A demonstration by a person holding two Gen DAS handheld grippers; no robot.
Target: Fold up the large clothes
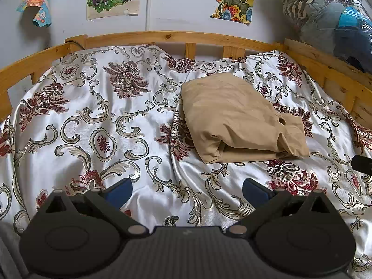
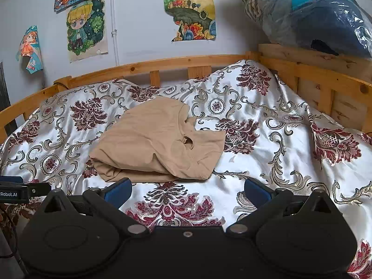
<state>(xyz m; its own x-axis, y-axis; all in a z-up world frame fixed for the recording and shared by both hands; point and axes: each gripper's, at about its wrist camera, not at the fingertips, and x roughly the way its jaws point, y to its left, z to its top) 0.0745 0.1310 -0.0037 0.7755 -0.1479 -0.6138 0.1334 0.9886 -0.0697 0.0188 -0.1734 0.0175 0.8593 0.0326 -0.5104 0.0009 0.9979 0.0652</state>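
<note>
A tan garment lies folded into a thick bundle on the floral bedspread, right of centre in the left wrist view. My left gripper hovers open above the spread, short of the bundle, with nothing between its blue pads. In the right wrist view the same tan garment sits just beyond my right gripper, which is open and holds nothing. Its left pad is close to the bundle's near folded edge. The left gripper's body shows at the left edge of that view.
A wooden bed rail runs along the far side and a wooden side rail bounds the right. A clear plastic bag of clothes rests on the right rail. Posters hang on the wall behind.
</note>
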